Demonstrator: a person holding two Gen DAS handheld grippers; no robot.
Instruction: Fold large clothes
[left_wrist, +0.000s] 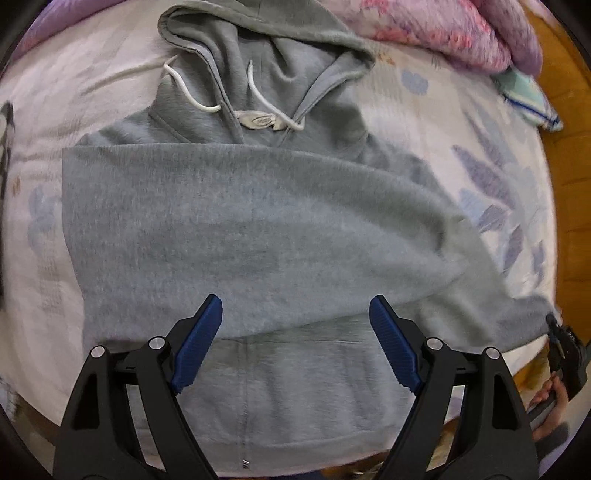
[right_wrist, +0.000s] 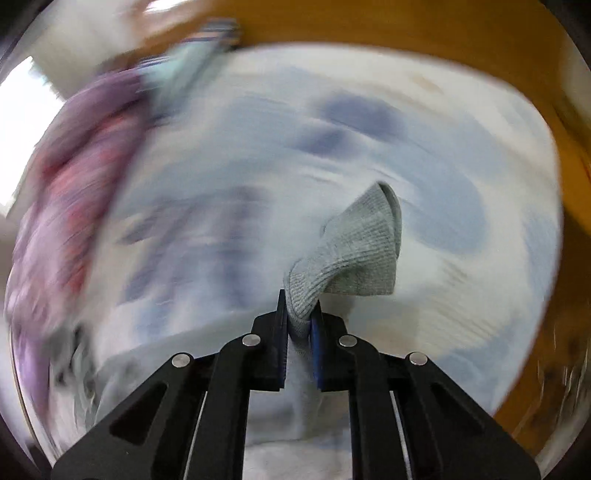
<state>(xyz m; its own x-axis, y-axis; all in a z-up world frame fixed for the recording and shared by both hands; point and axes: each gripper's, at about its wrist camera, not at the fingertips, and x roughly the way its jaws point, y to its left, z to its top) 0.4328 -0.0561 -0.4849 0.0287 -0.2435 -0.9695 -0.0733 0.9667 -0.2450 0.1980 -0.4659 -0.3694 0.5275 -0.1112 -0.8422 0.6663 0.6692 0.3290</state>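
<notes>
The grey hoodie (left_wrist: 258, 221) lies on the bed (left_wrist: 461, 122), one sleeve folded across its chest. The left gripper (left_wrist: 295, 314) hovers spread apart above it. The right gripper (right_wrist: 300, 317) is clamped on the ribbed cuff (right_wrist: 354, 251).

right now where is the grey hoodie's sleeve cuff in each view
Left wrist: sleeve cuff at far right edge, by the right hand-held gripper.
Right wrist: sleeve cuff centre, pinched in the right hand-held gripper.
Shared landmark: floral bedsheet.

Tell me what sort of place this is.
Probably a bedroom: the hoodie is spread on a bed with a floral sheet, a bunched pink quilt at its far end, and a wooden frame alongside.
</notes>
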